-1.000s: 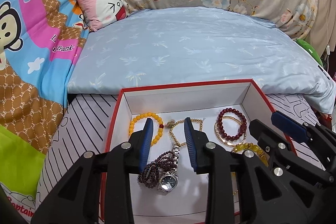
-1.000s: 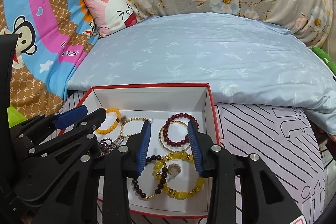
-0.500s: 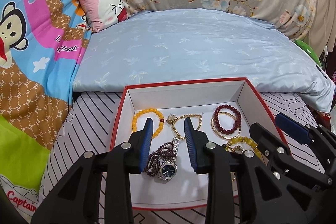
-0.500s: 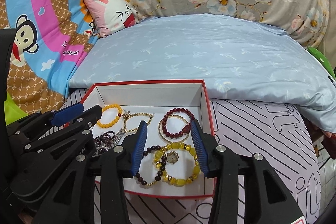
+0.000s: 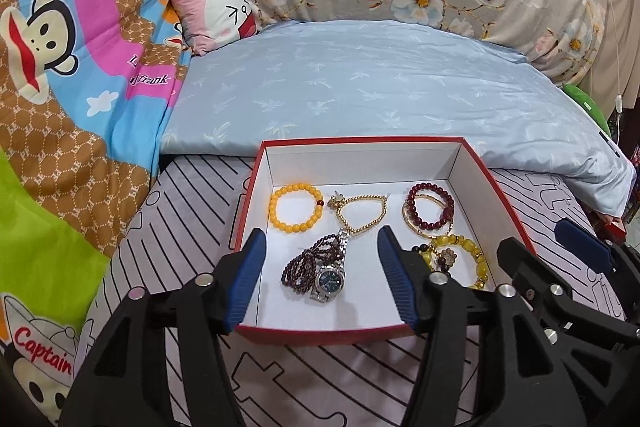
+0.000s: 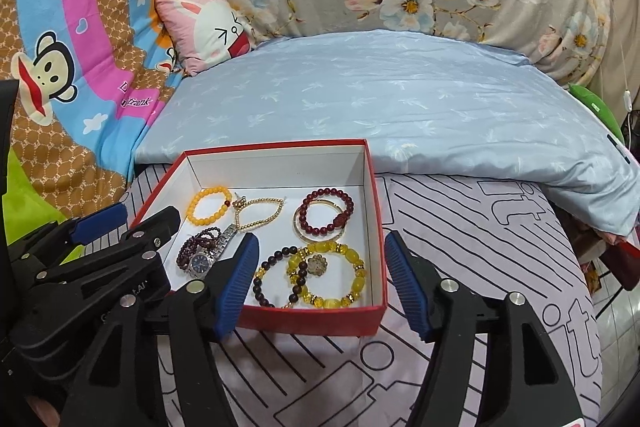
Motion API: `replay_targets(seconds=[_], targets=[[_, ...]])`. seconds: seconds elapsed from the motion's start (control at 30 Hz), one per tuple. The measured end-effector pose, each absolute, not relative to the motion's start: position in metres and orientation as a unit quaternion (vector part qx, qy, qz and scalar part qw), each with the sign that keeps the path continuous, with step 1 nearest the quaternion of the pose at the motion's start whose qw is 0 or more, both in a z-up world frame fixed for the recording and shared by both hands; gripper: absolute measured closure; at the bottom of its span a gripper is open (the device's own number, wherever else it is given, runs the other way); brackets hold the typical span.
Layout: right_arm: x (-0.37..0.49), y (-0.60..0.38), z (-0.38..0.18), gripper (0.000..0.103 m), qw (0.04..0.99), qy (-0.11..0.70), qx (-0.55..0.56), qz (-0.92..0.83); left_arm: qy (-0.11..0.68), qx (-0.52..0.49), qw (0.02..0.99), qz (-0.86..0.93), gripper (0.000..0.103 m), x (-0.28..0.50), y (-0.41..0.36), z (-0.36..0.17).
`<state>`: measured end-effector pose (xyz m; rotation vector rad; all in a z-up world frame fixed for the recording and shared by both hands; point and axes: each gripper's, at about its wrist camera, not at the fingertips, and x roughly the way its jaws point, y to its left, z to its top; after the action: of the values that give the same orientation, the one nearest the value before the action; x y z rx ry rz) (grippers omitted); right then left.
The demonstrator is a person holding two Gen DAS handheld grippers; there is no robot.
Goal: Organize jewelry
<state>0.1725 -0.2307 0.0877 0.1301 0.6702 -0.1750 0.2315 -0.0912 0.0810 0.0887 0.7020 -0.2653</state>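
A red box with a white inside holds the jewelry: an orange bead bracelet, a gold chain, a dark red bead bracelet over a gold bangle, a silver watch beside purple beads, and yellow bead bracelets. The box also shows in the right wrist view. My left gripper is open and empty above the box's near edge. My right gripper is open and empty above the box's near right part.
The box sits on a white cloth with black line print. A light blue quilt lies behind it, a pink bunny pillow and a cartoon monkey blanket at the left. Tiled floor drops off at right.
Both grippers have pulled back from the box and opened wide from a narrow gap. The jewelry has not moved.
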Motion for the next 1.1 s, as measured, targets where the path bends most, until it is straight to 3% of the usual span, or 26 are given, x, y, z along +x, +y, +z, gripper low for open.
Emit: replay_targets(seconds=[0.13, 0.2, 0.37, 1.1], targets=[[0.164, -0.230, 0.087, 0.038, 0.938, 0.330, 0.065, -0.088, 0.342, 0.049, 0.931, -0.120, 0.040, 0.222, -0.089, 0.081], [0.160, -0.229, 0.086, 0.038, 0.937, 0.331, 0.065, -0.090, 0.344, 0.049, 0.931, -0.115, 0.032, 0.219, -0.087, 0.081], [0.150, -0.230, 0.084, 0.030, 0.936, 0.330, 0.071, -0.096, 0.347, 0.036, 0.931, -0.107, 0.020, 0.212, -0.078, 0.079], [0.136, -0.224, 0.085, 0.029, 0.935, 0.336, 0.058, -0.101, 0.356, 0.031, 0.929, -0.098, 0.015, 0.195, -0.069, 0.076]])
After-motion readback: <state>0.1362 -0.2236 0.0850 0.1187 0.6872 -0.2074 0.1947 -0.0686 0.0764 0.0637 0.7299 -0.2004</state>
